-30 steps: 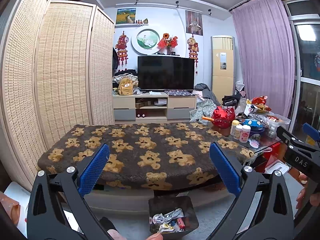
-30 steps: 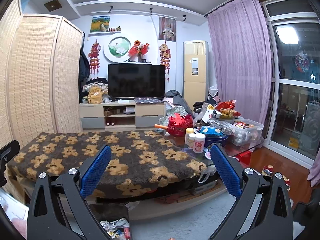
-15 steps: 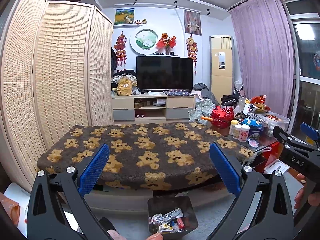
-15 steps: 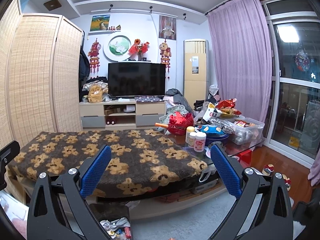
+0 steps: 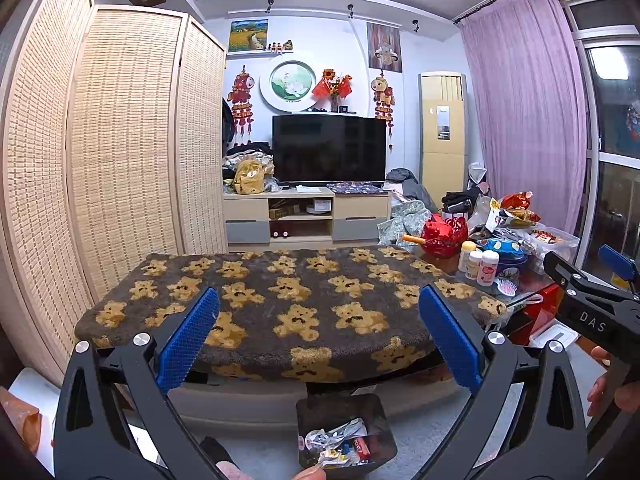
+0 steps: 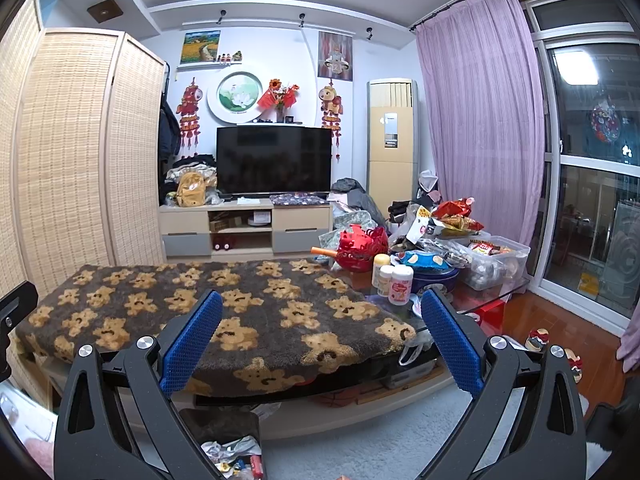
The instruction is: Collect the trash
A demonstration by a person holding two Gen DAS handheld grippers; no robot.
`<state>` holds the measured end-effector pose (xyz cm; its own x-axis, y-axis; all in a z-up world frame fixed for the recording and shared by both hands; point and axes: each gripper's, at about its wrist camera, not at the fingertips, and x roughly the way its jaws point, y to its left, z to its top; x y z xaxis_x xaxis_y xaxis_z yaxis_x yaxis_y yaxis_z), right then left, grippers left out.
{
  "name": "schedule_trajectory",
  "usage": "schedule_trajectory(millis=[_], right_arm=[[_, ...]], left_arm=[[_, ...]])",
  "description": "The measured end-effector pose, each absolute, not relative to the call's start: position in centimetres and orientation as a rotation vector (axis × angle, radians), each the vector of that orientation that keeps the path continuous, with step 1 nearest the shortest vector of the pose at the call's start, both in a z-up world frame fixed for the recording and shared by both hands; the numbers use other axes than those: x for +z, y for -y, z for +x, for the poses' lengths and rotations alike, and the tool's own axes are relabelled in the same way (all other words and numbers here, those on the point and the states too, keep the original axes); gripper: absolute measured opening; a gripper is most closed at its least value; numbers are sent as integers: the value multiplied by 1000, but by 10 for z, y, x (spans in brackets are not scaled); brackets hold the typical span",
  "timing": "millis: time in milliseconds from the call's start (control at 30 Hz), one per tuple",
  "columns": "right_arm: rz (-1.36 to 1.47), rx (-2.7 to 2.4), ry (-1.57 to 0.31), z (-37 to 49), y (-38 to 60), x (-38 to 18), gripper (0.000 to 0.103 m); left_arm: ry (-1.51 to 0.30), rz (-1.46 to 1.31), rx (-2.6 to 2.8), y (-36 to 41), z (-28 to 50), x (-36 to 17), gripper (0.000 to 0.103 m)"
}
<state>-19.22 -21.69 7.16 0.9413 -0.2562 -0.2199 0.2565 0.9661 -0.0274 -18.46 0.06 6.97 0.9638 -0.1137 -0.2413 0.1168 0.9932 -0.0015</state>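
Well, both grippers gape wide w/ nothing held: left black blue-padded gripper (image 5: 319, 322), right one (image 6: 322, 326). Small dark square trash bin (image 5: 316, 408) sits on floor below bear-print brown blanket-covered table (image 5: 280, 300); wrappers (image 5: 338, 442) inside, bin's front edge cut off by frame.

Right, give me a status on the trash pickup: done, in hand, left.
Done: the dark bin on the floor already holds wrappers, and the teddy-bear blanket shows no litter. In hand: nothing; the left gripper and right gripper are both open and empty. Left: possibly the snack bags at the table's right end, if they count as trash.
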Motion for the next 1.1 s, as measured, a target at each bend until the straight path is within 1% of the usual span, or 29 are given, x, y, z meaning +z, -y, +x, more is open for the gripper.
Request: schedule_trajectory(millis=[1100], right_arm=[[10, -257, -237, -185, 210, 65, 100]], left_arm=[[-255, 23, -103, 2, -186, 69, 95]])
